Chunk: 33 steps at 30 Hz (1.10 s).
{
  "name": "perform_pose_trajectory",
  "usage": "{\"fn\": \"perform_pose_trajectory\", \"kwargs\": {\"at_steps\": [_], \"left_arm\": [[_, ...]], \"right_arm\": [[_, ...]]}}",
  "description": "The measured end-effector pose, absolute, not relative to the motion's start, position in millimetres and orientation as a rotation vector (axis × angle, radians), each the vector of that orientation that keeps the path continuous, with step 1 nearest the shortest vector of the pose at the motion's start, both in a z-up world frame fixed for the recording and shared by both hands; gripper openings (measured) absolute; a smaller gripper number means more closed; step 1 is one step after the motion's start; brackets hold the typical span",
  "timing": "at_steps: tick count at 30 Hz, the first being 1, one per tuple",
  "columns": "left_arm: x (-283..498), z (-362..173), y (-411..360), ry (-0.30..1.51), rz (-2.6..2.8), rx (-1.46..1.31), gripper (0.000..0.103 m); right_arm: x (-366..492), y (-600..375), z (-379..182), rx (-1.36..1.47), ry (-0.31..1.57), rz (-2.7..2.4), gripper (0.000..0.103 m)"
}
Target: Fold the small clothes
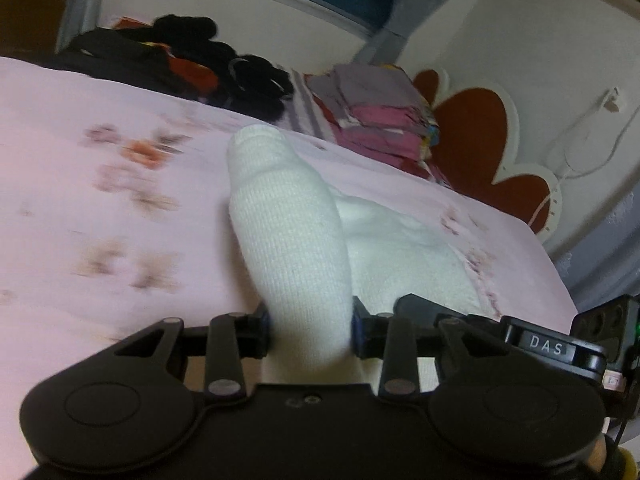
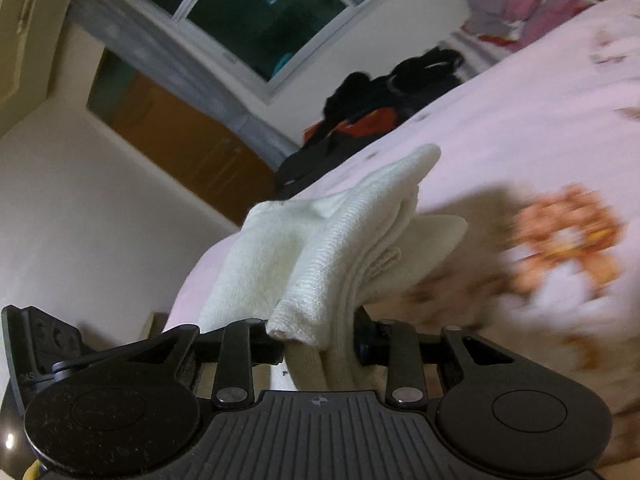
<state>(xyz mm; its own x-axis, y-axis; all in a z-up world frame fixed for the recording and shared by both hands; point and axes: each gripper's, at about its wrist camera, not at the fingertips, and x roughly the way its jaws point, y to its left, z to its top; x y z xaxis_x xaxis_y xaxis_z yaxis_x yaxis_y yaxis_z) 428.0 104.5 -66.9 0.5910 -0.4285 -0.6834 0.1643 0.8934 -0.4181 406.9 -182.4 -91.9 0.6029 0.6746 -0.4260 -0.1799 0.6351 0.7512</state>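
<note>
Left gripper (image 1: 311, 330): jaws pinching a white sock (image 1: 288, 232), the knit fabric squeezed between the two pads. The sock stands up out of the jaws and reaches away from the camera over the pink floral bedsheet (image 1: 100, 200). A second fold of white fabric lies just to the right of the pinched part, against the sheet.

Right gripper (image 2: 318, 340): jaws pinching the white sock (image 2: 332, 248) at a bunched, ribbed section. Several layers bulge above the pads and fan out over the sheet (image 2: 520, 120); one lighter flap falls to the left of the jaws, another pokes out to the right. Whether this is one sock or a pair cannot be told.

Taking the sock as landmark: beyond it, at the far edge of the bed, sits a stack of folded clothes (image 1: 384, 120) in pink and grey. Left of that stack lies a heap of dark garments (image 1: 180, 56) with a red patch. Right of the sock, past the bed's edge, a red flower-shaped wall panel (image 1: 476, 136) shows. A dark window (image 2: 256, 12) is set in the wall behind the dark heap.

Sheet pattern is blurred in both views.
</note>
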Motion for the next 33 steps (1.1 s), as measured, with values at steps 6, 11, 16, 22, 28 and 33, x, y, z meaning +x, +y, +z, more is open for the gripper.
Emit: {"fn": "perform_pose_trajectory", "kwargs": {"at_steps": [6, 11, 16, 22, 28, 33], "left_arm": [[431, -65, 214, 0.864, -0.327, -0.337, 0.035], [441, -73, 287, 0.869, -0.298, -0.342, 0.035], [445, -103, 328, 0.903, -0.265, -0.345, 0.037], [439, -130, 332, 0.889, -0.242, -0.295, 0.068], [442, -129, 334, 0.898, -0.252, -0.278, 0.071], [432, -115, 337, 0.867, -0.208, -0.262, 0.069]], "right_arm": [[421, -75, -98, 0.723, 0.784, 0.555, 0.031], [436, 0, -115, 0.732, 0.803, 0.571, 0.031], [450, 38, -141, 0.711, 0.859, 0.563, 0.031], [447, 24, -165, 0.719, 0.904, 0.511, 0.033], [440, 12, -166, 0.729, 0.915, 0.435, 0.043], [427, 10, -145, 0.683, 0.871, 0.4, 0.043]]}}
